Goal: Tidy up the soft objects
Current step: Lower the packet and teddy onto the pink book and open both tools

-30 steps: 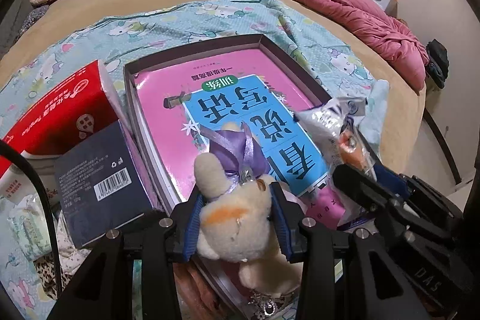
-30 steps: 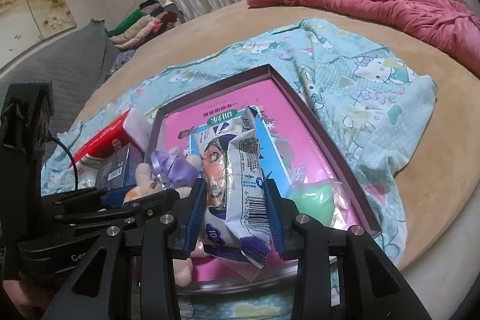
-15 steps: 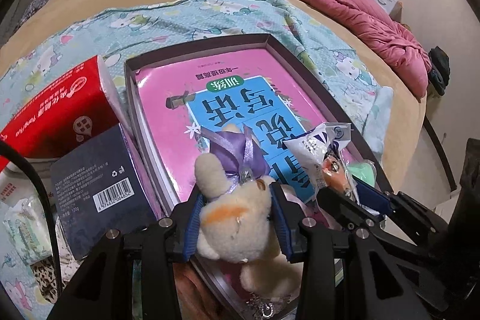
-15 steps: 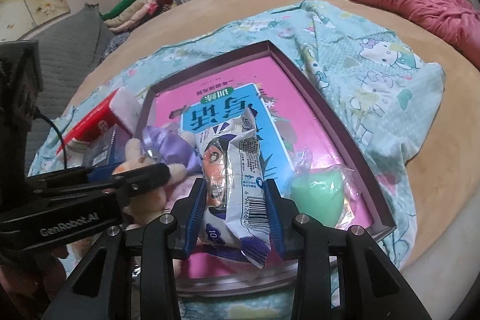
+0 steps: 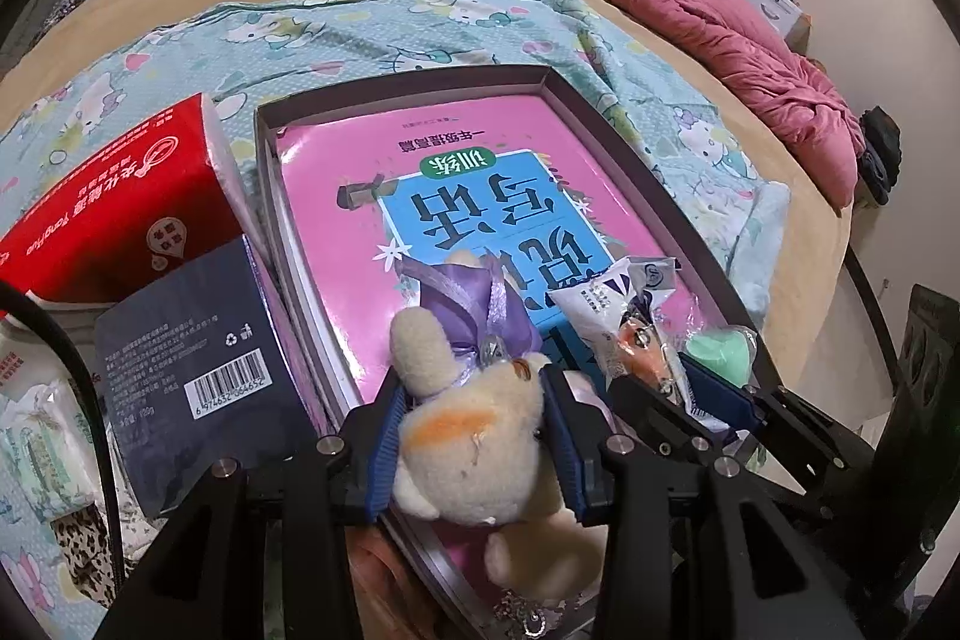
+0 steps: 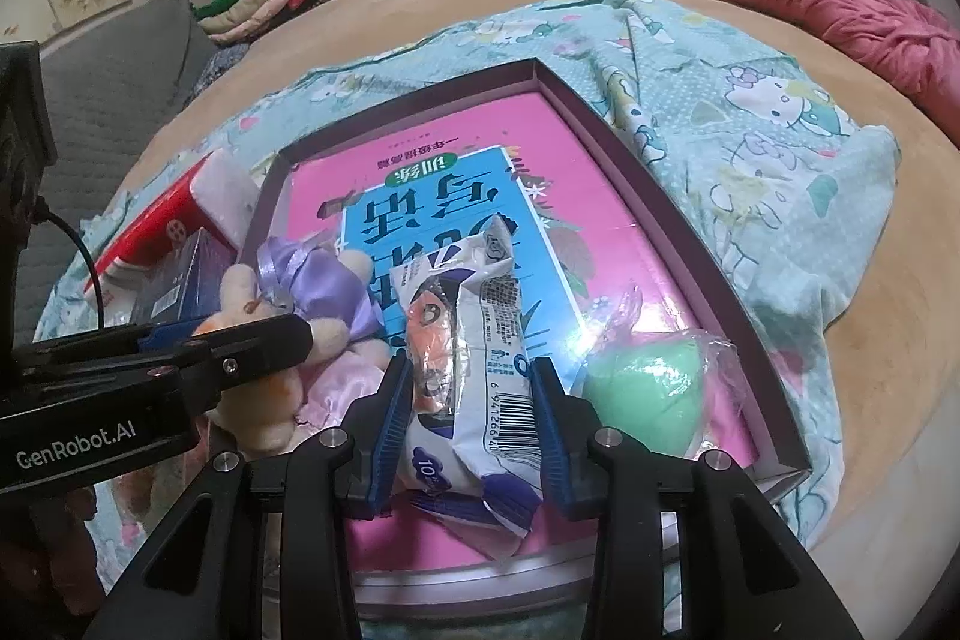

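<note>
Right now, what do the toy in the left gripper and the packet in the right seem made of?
Plush bunny: fuzzy cream pile fabric with a satin-looking purple bow. Tissue packet: thin glossy plastic film, crinkled, probably soft inside.

Plush (image 5: 474, 436): fuzzy cream pile, satin purple bow. Packet (image 6: 480, 340): glossy crinkled plastic film. Book (image 6: 468, 196): glossy paper cover w/ glare. Tray (image 6: 684, 244): matt purple card. Sheet (image 6: 750, 118): soft printed cloth. Green pad (image 6: 642, 400) in clear shiny wrap. Claws (image 5: 474, 436) (image 6: 474, 418): matt black plastic, ribbed blue pads, metal screws.
</note>
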